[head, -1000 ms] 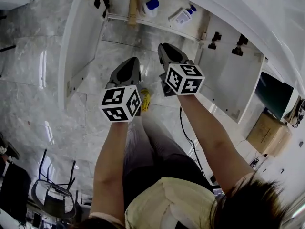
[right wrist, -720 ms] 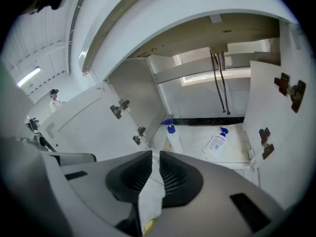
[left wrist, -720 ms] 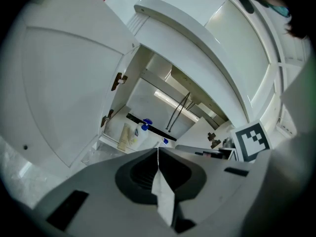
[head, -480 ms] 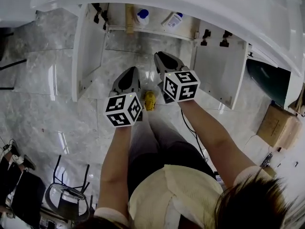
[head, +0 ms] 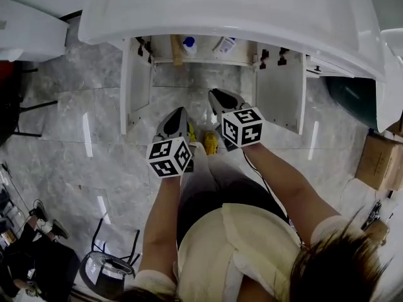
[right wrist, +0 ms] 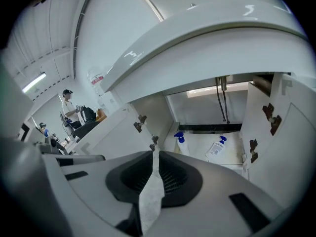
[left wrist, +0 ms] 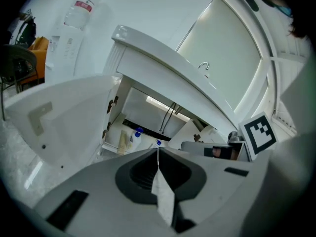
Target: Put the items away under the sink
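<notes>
The cabinet [head: 206, 46] under the white sink [head: 239, 8] sits at the top centre of the head view. Its left door [head: 137, 83] and right door [head: 280, 90] are both swung wide. On its shelf a blue-topped pump bottle [right wrist: 180, 143] stands upright. A white bottle with a blue cap [right wrist: 217, 148] lies tilted to its right, apart from it. The left gripper [left wrist: 158, 149] and the right gripper [right wrist: 152, 153] are held side by side mid-frame over the grey marble floor [head: 75, 118]. They point at the open cabinet but are well short of it. Each has its jaws pressed together, with nothing between them. A yellow shoe [head: 210, 142] shows between the two grippers.
</notes>
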`<state>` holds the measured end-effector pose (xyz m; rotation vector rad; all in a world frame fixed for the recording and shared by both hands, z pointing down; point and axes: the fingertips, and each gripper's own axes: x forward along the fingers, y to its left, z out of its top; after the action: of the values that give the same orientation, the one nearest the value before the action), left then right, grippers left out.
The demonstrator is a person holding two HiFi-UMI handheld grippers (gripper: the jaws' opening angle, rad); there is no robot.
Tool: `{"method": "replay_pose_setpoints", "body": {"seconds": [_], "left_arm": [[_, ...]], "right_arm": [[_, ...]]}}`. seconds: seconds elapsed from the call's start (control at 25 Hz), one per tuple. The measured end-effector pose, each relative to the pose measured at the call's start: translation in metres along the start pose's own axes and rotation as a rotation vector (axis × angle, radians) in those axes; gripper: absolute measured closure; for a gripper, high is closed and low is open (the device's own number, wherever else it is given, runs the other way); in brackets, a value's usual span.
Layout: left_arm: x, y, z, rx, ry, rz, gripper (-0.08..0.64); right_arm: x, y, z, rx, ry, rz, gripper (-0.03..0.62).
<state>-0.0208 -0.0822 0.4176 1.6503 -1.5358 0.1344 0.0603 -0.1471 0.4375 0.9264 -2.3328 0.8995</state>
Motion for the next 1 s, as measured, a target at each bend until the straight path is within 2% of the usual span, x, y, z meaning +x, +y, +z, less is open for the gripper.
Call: {"method": "replay_pose_setpoints", "body": {"seconds": [0.16, 0.36, 1.0], "left_arm": [[-0.018, -0.009, 0.010, 0.012, -0.004, -0.005, 0.522], [-0.035, -0.027, 0.025, 0.064, -0.007, -0.039, 0.520], [-0.079, -0.075, 0.055, 0.078, -0.041, -0.084, 0.522]], "right_arm": [[-0.020, 0.010, 0.018, 0.000, -0.031, -0.007, 0.535], [-0.040, 0.021, 0.030, -0.005, -0.046, -0.005, 0.535], [-0.106, 0.042, 0.053, 0.038, -0.058, 0.032, 0.548]]}}
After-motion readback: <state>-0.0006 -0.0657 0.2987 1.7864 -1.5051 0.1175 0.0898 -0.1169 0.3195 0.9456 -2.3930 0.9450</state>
